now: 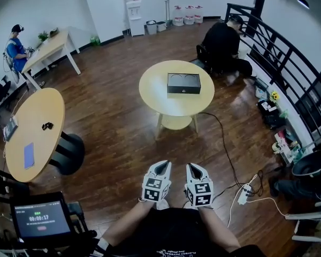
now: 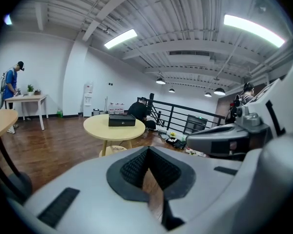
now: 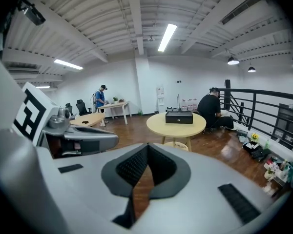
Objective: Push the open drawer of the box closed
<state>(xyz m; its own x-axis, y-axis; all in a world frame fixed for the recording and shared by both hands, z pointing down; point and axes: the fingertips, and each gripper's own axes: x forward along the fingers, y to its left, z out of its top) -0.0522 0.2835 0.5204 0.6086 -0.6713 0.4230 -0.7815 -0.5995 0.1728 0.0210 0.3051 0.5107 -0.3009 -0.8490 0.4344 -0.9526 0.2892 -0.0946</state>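
The black box (image 1: 183,83) lies on a round yellow table (image 1: 155,98) in the middle of the room, well ahead of me. Its front faces me; from this far I cannot make out how the drawer stands. Both grippers hang low and close to my body, side by side over the wooden floor, far from the box. My left gripper (image 1: 161,167) and right gripper (image 1: 194,169) both have their jaws together, holding nothing. The left gripper (image 2: 147,150) view shows the box (image 2: 121,120) small at left of centre; the right gripper (image 3: 147,147) view has the box (image 3: 179,117) right of centre.
A second round table (image 1: 35,133) stands at the left, with a dark stool base (image 1: 69,153) beside it. A person (image 1: 222,44) sits on the floor behind the box table. A cable and a power strip (image 1: 244,194) lie on the floor at right, near a black railing (image 1: 289,63).
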